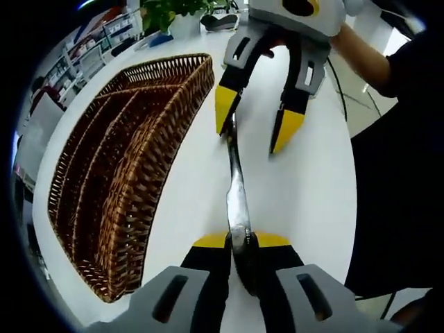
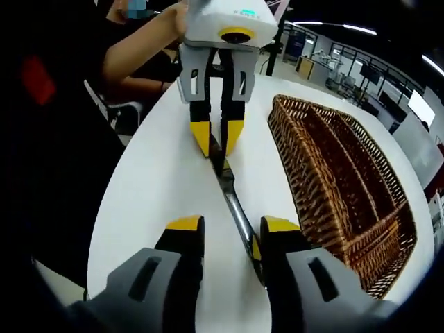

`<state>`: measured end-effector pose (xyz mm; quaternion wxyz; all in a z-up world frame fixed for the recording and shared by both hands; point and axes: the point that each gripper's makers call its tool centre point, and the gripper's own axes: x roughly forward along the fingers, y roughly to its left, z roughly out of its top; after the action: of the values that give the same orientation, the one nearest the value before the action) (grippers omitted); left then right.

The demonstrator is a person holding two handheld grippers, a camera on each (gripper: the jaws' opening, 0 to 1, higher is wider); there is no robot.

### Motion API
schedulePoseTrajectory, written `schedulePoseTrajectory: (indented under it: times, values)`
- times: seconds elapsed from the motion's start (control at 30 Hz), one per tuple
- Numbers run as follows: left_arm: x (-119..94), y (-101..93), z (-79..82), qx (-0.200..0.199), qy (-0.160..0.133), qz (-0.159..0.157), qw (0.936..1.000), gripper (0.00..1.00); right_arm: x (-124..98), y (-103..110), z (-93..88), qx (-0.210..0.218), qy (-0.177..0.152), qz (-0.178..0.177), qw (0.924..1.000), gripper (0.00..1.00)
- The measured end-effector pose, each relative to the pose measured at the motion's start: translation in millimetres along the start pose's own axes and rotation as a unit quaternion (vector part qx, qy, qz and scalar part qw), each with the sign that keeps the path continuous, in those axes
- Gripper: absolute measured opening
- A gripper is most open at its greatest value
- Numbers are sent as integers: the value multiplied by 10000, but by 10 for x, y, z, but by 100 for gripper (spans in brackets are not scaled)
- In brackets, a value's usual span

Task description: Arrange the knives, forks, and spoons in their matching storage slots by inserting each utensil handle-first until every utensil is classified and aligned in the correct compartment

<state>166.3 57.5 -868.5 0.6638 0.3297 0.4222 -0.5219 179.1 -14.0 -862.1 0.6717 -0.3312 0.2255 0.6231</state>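
A slim metal utensil lies along the white table, and its kind is hard to tell. My left gripper is shut on its near end. At the far end hangs my right gripper, open, with one yellow fingertip against the utensil's tip. In the right gripper view the utensil runs between my open right gripper's jaws, close to the right-hand one. Beyond it, the left gripper pinches the other end. A brown wicker basket with long compartments lies beside the utensil.
The basket appears empty. The round white table ends close behind the grippers, where a person in dark clothes stands. A potted plant and small items sit at the far edge. Office desks fill the background.
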Motion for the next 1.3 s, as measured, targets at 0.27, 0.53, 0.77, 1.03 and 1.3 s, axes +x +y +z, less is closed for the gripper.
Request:
schedulePoseTrajectory:
  times: [0.27, 0.53, 0.77, 1.03, 1.3]
  values:
    - [-56, 10, 15, 122, 3, -1, 9999, 11, 159, -11, 49, -153, -203, 375, 9990, 20]
    - [-89, 12, 20, 283, 126, -10, 9995, 11, 255, -4, 87, -253, -500, 683, 9961, 10]
    - [-69, 44, -1, 322, 198, -32, 9993, 12, 223, 52, 108, -354, -703, 902, 9928, 6]
    - [-47, 51, 3, 464, 123, -116, 9988, 14, 224, 63, 105, -345, -763, 831, 9930, 5]
    - [52, 35, 71, 744, -14, -174, 9971, 18, 196, 65, 82, -341, -709, 754, 9940, 5]
